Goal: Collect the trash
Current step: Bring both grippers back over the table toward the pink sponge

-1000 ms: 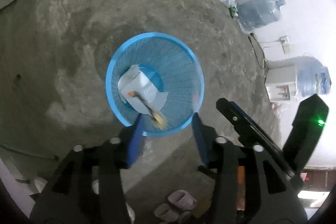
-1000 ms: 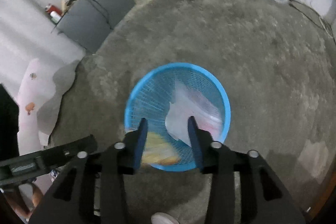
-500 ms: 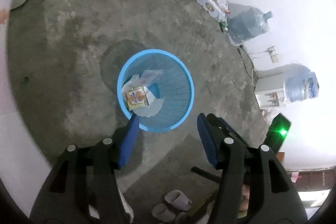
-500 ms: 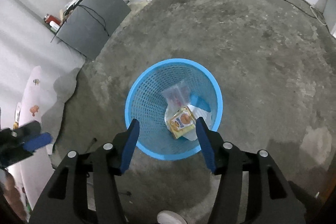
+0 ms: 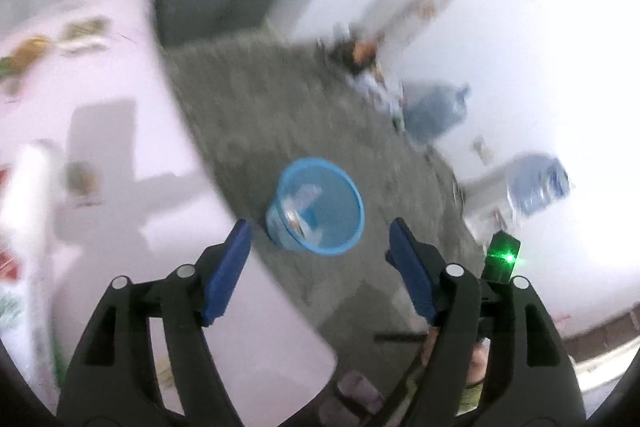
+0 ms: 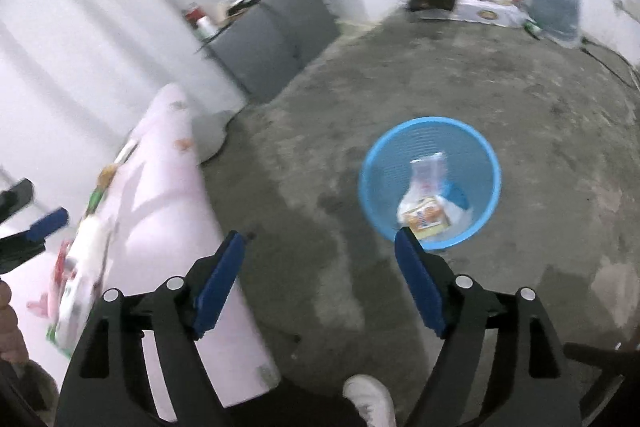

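Both our grippers hang spread and empty, jaws just widened – remaining wrappers [image 6: 76, 291] lie lower left on the pink table [image 6: 168, 211], nearer our left gripper [image 6: 44, 227] than the right gripper [image 6: 320, 267].

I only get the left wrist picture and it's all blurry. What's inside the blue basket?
Observer: The right wrist view shows a yellow snack packet in the blue basket.
Operator: Anything else in there?
Observer: A clear plastic wrapper lies just behind the packet.
Operator: Is the right claw holding something?
Observer: No. The right claw is open. Its jaws have just been opening, with nothing between them.
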`<action>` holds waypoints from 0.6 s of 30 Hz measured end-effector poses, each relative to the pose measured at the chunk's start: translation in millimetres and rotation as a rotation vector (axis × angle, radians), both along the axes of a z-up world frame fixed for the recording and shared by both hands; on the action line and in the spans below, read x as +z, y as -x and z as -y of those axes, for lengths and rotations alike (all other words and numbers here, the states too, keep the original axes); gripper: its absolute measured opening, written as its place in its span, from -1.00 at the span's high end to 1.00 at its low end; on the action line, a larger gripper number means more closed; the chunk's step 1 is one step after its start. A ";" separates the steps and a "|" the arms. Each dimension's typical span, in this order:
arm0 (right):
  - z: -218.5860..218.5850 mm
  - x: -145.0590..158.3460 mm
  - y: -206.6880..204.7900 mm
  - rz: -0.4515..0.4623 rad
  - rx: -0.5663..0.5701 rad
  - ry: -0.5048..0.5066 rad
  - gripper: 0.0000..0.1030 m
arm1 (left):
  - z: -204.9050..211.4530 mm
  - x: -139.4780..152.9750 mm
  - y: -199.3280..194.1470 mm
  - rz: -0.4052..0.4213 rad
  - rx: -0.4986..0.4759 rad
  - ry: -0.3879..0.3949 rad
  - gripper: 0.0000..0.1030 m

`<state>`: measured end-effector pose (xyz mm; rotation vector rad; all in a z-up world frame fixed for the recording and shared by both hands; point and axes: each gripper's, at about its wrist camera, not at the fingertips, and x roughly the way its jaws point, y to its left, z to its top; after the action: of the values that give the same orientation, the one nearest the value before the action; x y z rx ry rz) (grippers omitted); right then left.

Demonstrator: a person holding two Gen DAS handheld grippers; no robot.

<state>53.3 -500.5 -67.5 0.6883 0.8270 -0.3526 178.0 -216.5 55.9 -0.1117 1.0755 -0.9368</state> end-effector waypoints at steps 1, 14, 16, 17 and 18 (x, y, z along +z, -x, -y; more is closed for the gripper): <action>-8.4 4.3 -1.2 -0.010 0.021 0.011 -0.48 | -19.4 5.6 4.1 0.028 0.027 0.017 -0.35; -129.0 57.3 -50.1 0.053 0.328 0.029 -0.67 | -281.6 37.5 54.7 0.314 0.481 0.049 -0.47; -151.1 57.3 -63.2 0.051 0.386 0.006 -0.67 | -307.1 31.9 58.9 0.310 0.523 0.041 -0.47; -159.1 56.4 -68.6 0.048 0.403 -0.003 -0.67 | -316.8 28.9 60.6 0.314 0.537 0.031 -0.47; -168.9 55.2 -75.0 0.041 0.423 -0.016 -0.67 | -325.8 25.7 61.5 0.316 0.546 0.019 -0.47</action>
<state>128.3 -331.6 -12.3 0.5160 0.9128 0.0497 116.5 109.3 81.5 -0.2508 0.6882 -0.4499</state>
